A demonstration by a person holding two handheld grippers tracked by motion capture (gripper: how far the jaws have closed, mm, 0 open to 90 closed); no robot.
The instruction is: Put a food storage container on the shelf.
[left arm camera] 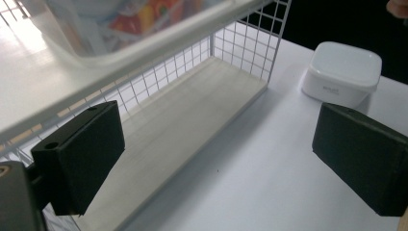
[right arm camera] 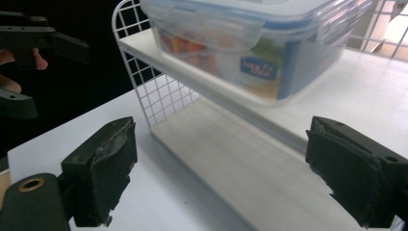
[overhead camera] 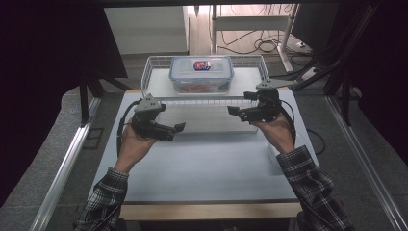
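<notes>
Container [overhead camera: 201, 73] lies crosswise on the rack [overhead camera: 153, 77] (lid upward).

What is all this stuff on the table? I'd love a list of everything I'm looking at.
Clear plastic lidded food container: one, see-through with blue lid trim and colourful contents, on the rack's upper shelf.
White wire two-level rack: one, white mesh sides, at the table's far edge; lower wooden shelf bare.
Small white rounded-square box: one, white, on the table beside the rack's end.
White table: one, white top with a wooden front edge.
Left hand-held gripper: one, black with a grey plate, jaws open, in front of the rack.
Right hand-held gripper: one, black with a grey plate, jaws open, nothing between them.
Plaid sleeves: two, dark checked, at the near edge.
</notes>
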